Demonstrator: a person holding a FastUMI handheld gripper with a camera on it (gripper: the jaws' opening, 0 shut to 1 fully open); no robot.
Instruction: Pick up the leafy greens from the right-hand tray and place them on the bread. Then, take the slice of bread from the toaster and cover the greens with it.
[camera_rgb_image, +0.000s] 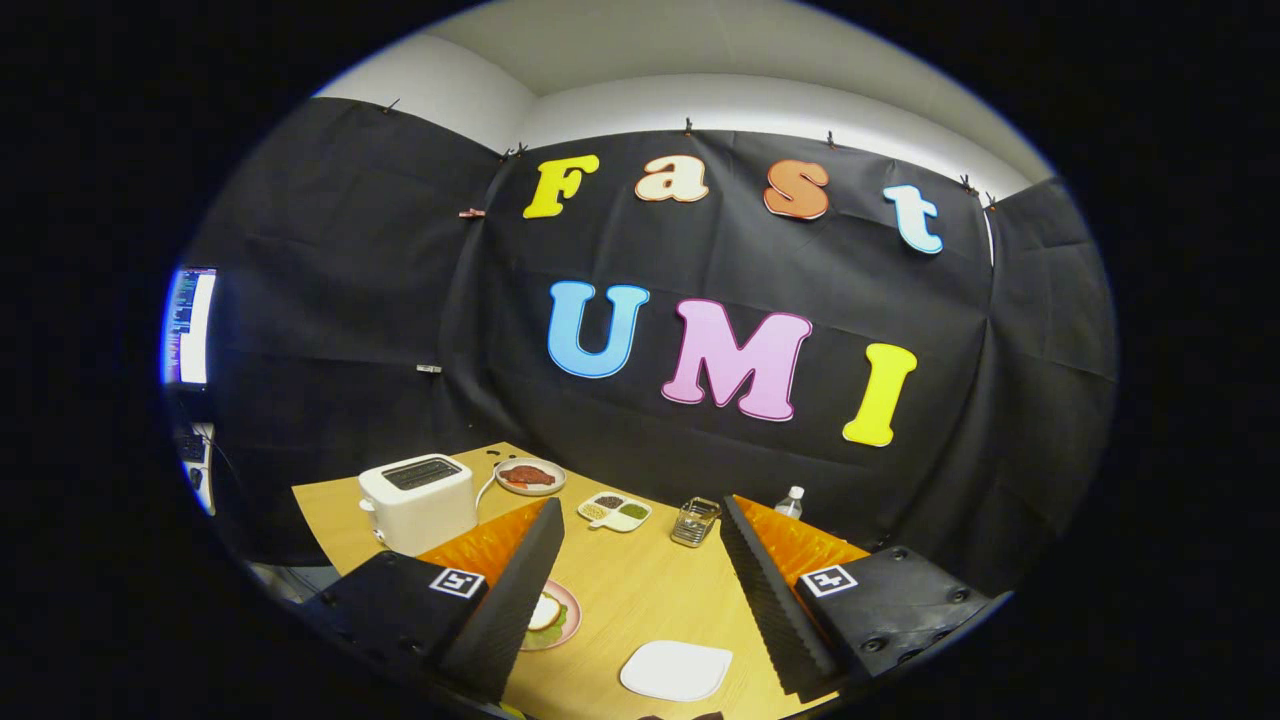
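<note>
Wide apart at the bottom of the frame, the two fingers of the claw (640, 590) hold nothing. Low between them, partly behind the left finger, a pink plate (562, 620) carries what looks like bread on green leaves (548, 612), so the greens seem already placed, though the finger hides part of it. An empty white tray (676, 670) lies just right of it on the wooden bench (640, 580). Up and left stands the white toaster (418, 502); whether a slice sits in its slot I cannot tell. Beyond are a plate of meat (529, 476), a divided dish (615, 511), a glass (695, 521) and a bottle (790, 502). Judging from this, the bread step is in hand: next the claw must swing left to the toaster slot.
</note>
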